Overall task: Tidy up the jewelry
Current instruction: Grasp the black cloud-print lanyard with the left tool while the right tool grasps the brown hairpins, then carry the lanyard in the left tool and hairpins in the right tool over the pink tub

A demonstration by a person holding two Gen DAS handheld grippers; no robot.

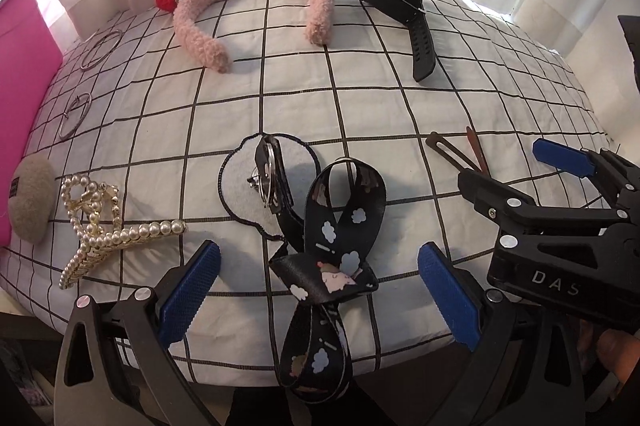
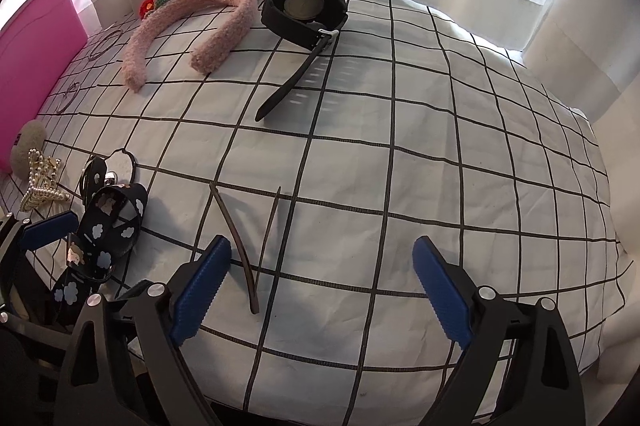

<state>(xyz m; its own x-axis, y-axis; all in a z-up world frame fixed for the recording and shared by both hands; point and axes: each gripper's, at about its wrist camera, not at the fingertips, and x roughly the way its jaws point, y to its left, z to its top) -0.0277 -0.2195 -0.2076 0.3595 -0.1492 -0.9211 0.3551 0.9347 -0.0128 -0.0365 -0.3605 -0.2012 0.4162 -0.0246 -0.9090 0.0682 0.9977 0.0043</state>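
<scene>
Left gripper (image 1: 318,290) angled down, jaws apart over lanyard (image 1: 328,266), right gripper (image 2: 322,290) apart (empty), tilted down

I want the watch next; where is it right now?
The black watch lies at the far edge of the checked cloth, just right of the pink fuzzy headband, with its strap trailing toward the camera.

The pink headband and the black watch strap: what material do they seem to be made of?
Pink headband: probably fuzzy knitted or boucle fabric; its surface looks nubbly and matte.
Black watch strap: likely rubber or resin; smooth, dull, with moulded ridges and holes.
</scene>
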